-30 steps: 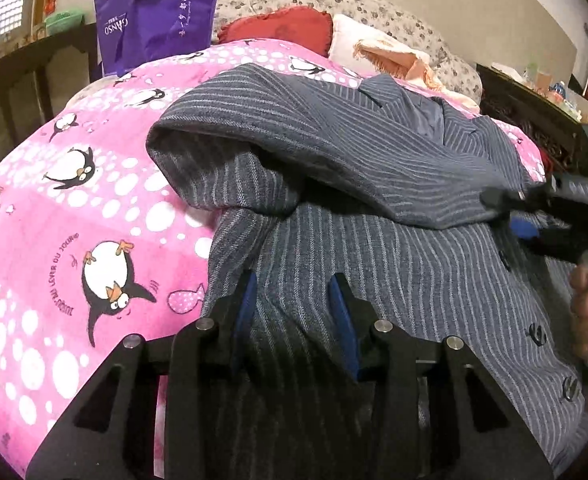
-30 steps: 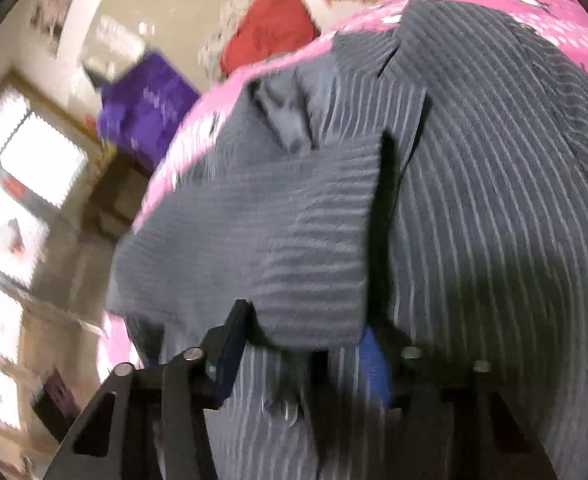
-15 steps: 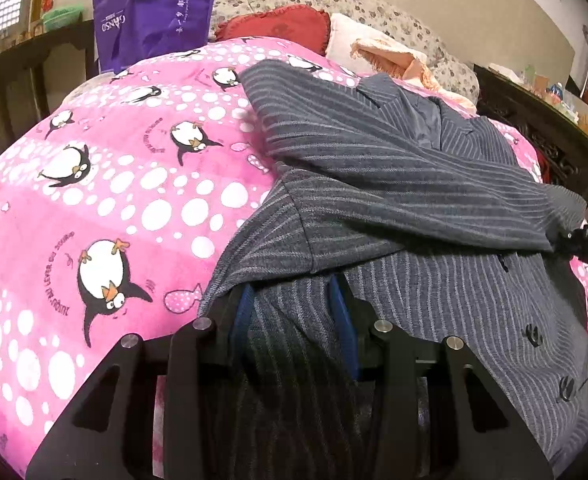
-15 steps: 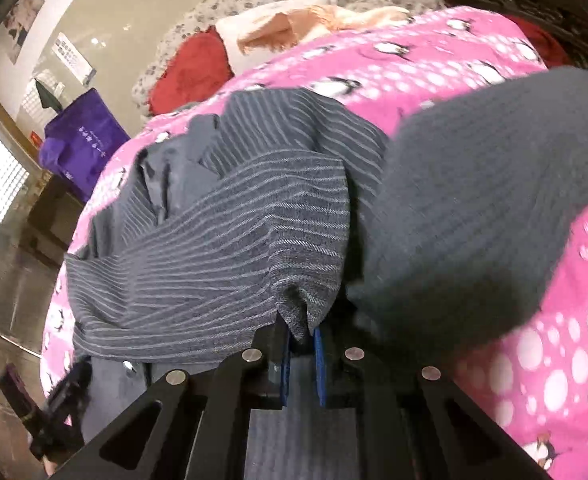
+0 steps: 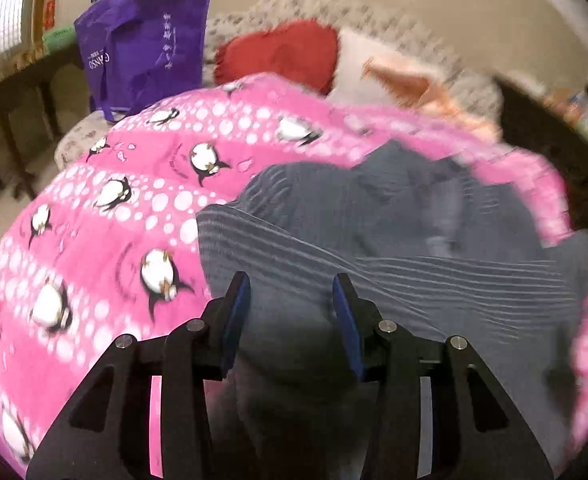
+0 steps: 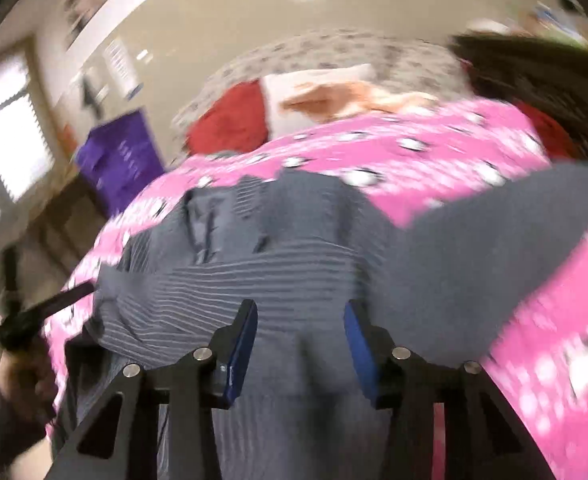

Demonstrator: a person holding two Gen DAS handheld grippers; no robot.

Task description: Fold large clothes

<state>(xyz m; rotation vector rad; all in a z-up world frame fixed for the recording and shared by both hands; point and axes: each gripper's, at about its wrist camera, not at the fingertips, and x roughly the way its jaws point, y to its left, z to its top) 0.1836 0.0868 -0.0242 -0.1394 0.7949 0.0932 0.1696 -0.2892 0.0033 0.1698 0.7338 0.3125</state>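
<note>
A grey pinstriped jacket [image 5: 394, 264] lies on the pink penguin blanket [image 5: 94, 220], one sleeve folded across its front. My left gripper [image 5: 290, 296] is open and empty just above the jacket's near part. In the right wrist view the jacket [image 6: 254, 272] fills the middle, with its other sleeve [image 6: 494, 248] lying out to the right over the blanket [image 6: 414, 160]. My right gripper [image 6: 300, 320] is open and empty above the folded sleeve. The left gripper [image 6: 46, 312] shows at the left edge there, blurred.
A purple bag [image 5: 146, 40] stands at the far left of the bed. A red pillow [image 5: 286, 52] and a white and orange pillow [image 5: 394, 76] lie at the head. Dark wooden furniture [image 5: 554, 128] is to the right, a wooden rail [image 5: 10, 100] to the left.
My right gripper let go of the sleeve it had pulled across the jacket, and now stands open. Both grippers have drawn back and tilted up. The left one stayed open.
</note>
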